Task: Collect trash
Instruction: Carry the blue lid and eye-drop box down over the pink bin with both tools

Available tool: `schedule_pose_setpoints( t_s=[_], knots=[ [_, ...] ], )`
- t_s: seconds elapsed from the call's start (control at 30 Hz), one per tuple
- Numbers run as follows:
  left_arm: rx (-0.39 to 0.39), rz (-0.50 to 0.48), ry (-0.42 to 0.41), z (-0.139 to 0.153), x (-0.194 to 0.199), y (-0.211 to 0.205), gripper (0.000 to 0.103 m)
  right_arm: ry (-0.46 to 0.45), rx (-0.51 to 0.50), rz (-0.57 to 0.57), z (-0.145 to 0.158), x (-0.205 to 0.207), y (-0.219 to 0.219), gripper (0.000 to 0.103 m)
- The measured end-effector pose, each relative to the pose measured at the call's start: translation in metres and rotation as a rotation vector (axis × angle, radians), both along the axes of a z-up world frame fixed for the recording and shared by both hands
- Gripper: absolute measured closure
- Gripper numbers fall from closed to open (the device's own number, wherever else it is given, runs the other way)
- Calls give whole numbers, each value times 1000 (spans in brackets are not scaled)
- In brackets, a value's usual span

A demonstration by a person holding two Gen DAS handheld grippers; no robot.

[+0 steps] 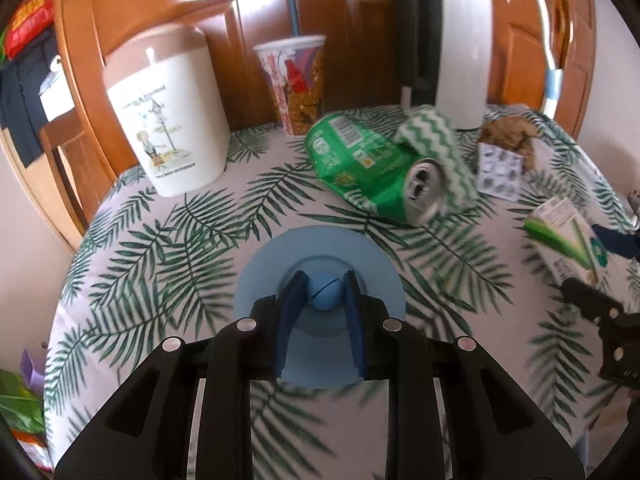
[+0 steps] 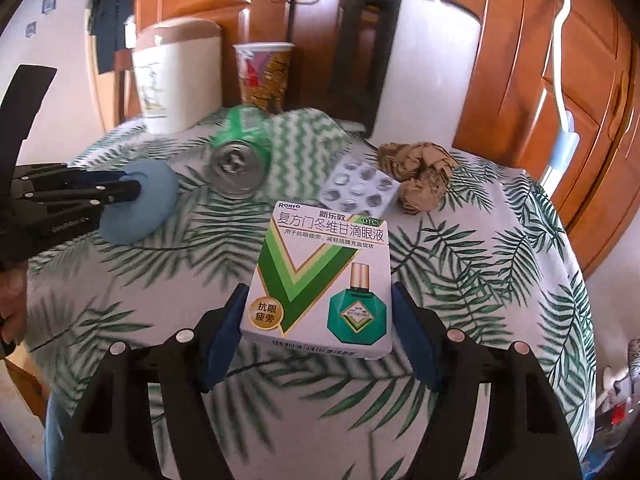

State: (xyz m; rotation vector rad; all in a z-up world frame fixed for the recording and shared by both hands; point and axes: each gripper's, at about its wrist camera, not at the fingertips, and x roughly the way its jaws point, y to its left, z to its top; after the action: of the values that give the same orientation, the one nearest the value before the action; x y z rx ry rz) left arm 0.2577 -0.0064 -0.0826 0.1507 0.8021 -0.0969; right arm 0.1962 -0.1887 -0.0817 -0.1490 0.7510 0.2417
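Note:
My left gripper [image 1: 324, 290] is shut on the round knob of a pale blue lid [image 1: 320, 308] and holds it over the table; it also shows in the right wrist view [image 2: 138, 206]. My right gripper [image 2: 318, 312] is shut on a white and green eye-drop box [image 2: 320, 280], also seen at the right of the left wrist view [image 1: 568, 236]. A crushed green can [image 1: 376, 168] lies on its side mid-table, beside a green zigzag cloth [image 1: 436, 140], an empty pill blister [image 2: 360, 192] and a crumpled brown paper [image 2: 420, 172].
A white bin with a beige top [image 1: 172, 108] stands at the back left, with no blue lid on it. A paper cup with a straw [image 1: 296, 84] and a white kettle [image 1: 452, 48] stand at the back. The leaf-print tablecloth [image 1: 160, 260] ends at wooden doors.

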Motion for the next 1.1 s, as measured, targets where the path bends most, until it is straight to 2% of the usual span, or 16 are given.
schedule_pose_setpoints(
  t_s=[0.17, 0.4, 0.63, 0.87, 0.97, 1.1],
  knots=[
    [-20, -19, -24, 13, -38, -4, 79, -16, 44, 43, 7, -38, 3, 33],
    [-55, -54, -56, 31, -99, -12, 79, -45, 56, 79, 15, -105, 0, 33],
    [-60, -121, -45, 29, -180, -28, 79, -25, 55, 108, 0, -173, -6, 33],
    [-77, -145, 34, -12, -249, -37, 79, 52, 46, 146, -44, -227, 3, 33],
    [-76, -136, 89, -43, -265, -37, 79, 113, 34, 163, -75, -235, 11, 33],
    [-59, -115, 210, -107, -267, -36, 79, 230, -4, 182, -136, -230, 25, 33]
  ],
)
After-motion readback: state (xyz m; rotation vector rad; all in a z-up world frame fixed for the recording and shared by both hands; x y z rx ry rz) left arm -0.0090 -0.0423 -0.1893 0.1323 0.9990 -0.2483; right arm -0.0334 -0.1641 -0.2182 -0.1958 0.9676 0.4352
